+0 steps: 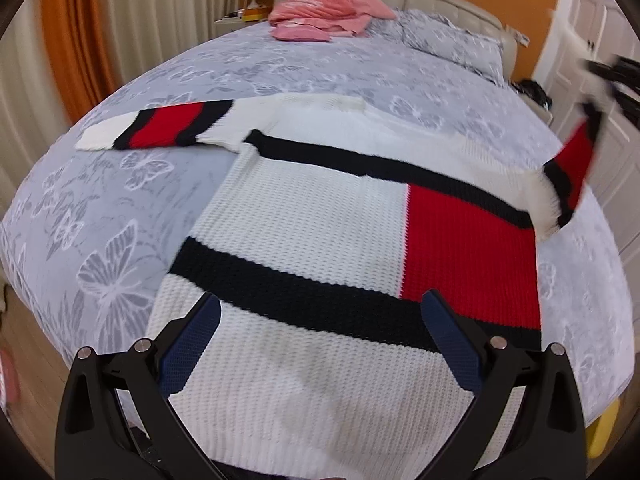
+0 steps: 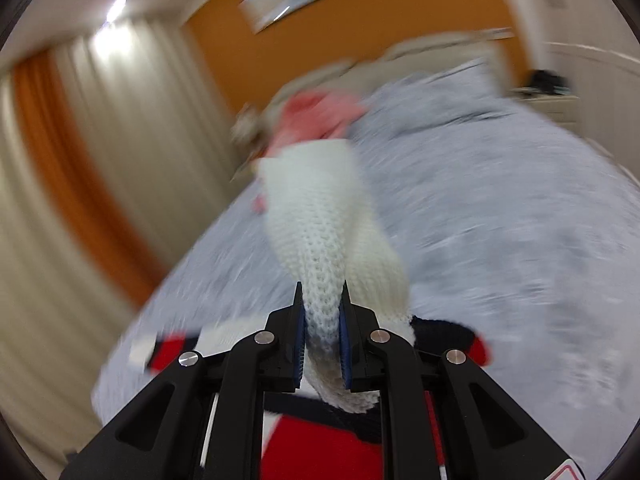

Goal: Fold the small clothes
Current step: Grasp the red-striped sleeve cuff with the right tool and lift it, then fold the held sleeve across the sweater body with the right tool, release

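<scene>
A: Where's the sweater (image 1: 320,216)?
B: Flat on the bed (image 1: 100,208); my right gripper (image 2: 322,332) is clamped on its lifted cuff (image 2: 320,240), my left gripper (image 1: 320,340) gapes over the hem

A: Risk?
B: Knit slipping out, or dragging the body askew

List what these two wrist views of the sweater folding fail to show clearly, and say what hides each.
- Left wrist view: sweater hem, hidden behind the open left tongs.
- Left wrist view: right tongs, motion-blurred at the edge.
- Right wrist view: pink clothes and bed, motion-blurred.
- Right wrist view: sweater body, hidden behind right tongs gripping the sleeve.
</scene>
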{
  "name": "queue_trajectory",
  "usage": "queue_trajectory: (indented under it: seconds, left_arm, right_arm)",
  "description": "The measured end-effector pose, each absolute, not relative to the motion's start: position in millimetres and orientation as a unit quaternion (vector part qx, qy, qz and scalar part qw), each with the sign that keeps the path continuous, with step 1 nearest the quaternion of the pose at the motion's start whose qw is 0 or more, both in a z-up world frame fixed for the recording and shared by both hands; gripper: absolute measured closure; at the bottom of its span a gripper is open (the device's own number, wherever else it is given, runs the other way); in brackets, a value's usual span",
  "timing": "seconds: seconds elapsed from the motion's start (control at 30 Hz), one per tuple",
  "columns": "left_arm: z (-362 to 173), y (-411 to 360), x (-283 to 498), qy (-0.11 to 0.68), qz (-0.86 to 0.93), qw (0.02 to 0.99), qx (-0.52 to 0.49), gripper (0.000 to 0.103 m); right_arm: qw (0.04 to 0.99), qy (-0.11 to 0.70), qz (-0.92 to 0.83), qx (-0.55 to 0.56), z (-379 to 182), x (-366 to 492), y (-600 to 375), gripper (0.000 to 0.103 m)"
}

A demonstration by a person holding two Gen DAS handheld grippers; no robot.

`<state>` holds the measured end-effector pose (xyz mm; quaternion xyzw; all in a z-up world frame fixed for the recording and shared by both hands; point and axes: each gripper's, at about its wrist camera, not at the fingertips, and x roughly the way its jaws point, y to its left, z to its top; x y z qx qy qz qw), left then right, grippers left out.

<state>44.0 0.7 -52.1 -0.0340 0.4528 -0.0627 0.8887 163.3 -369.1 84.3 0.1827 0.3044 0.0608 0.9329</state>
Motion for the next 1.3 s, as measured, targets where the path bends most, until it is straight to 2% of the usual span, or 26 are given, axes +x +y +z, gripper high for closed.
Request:
queue_trajectory:
  seconds: [0.17, 0.3, 0.4, 0.53, 0.57, 0.6, 0.67, 0.77, 0.83, 0.93, 1.07, 1.1, 1.13, 1.27, 1.3]
  left_arm:
    - [-48.1, 30.7, 44.6, 0.454, -0.055, 0.888, -0.056, 0.005]
    - [-46.0, 56.0, 49.4, 0.448, -0.046, 0.891, -0.062, 0.005]
    - [-49.7, 71.8, 55.4, 0.453, -0.043, 0.888, -0.073, 0.005]
    - [-56.6, 89.9, 61.7, 0.458, -0.042, 0.884, -0.089, 0.005]
    - [-57.8, 93.6, 63.0, 0.458, -0.042, 0.883, -0.093, 0.005]
    - [-58.8, 98.3, 64.3, 0.457, -0.042, 0.883, -0.097, 0.005]
    - [-60.5, 104.5, 65.7, 0.454, -0.041, 0.884, -0.102, 0.005]
    - [-65.7, 108.1, 69.9, 0.452, -0.043, 0.885, -0.108, 0.005]
    - [-68.9, 102.3, 78.0, 0.454, -0.050, 0.883, -0.110, 0.005]
    - [-67.0, 86.5, 102.2, 0.447, -0.069, 0.881, -0.140, 0.005]
    - [-71.0, 65.5, 153.4, 0.463, -0.091, 0.849, -0.239, 0.005]
    - [-73.2, 57.3, 170.2, 0.466, -0.089, 0.842, -0.257, 0.005]
    - [-74.7, 51.2, 180.1, 0.469, -0.083, 0.839, -0.262, 0.005]
    - [-64.6, 33.9, 196.9, 0.459, -0.066, 0.851, -0.247, 0.005]
    - [-61.2, 30.1, 193.5, 0.453, -0.062, 0.859, -0.229, 0.005]
  right_arm:
    - [0.896, 0.413, 0.099, 0.132, -7.8, 235.4, -247.3, 0.090]
    - [0.869, 0.477, 0.096, 0.095, -74.5, 265.7, -189.7, 0.089]
    - [0.853, 0.510, 0.091, 0.060, -103.9, 271.1, -157.5, 0.085]
    - [0.856, 0.505, 0.090, 0.062, -98.6, 250.7, -155.5, 0.078]
    - [0.863, 0.491, 0.089, 0.079, -87.6, 238.7, -164.4, 0.072]
    - [0.875, 0.469, 0.080, 0.096, -73.7, 221.1, -179.5, 0.057]
    - [0.899, 0.425, 0.017, 0.107, -54.0, 180.9, -215.9, 0.042]
    - [0.897, 0.406, -0.132, 0.111, -53.4, 114.4, -294.7, 0.038]
    - [0.872, 0.428, -0.192, 0.138, -72.6, 88.3, -341.9, 0.040]
    - [0.847, 0.429, -0.172, 0.264, -97.1, 72.9, -388.1, 0.044]
    - [0.838, 0.428, -0.123, 0.315, -118.8, 99.4, -393.6, 0.046]
    - [0.831, 0.439, -0.111, 0.322, -127.8, 110.3, -393.0, 0.074]
    - [0.829, 0.447, -0.109, 0.318, -131.5, 116.5, -391.9, 0.085]
    - [0.844, 0.436, -0.151, 0.273, -117.3, 98.7, -400.0, 0.085]
    - [0.843, 0.451, -0.165, 0.242, -121.6, 93.6, -403.7, 0.081]
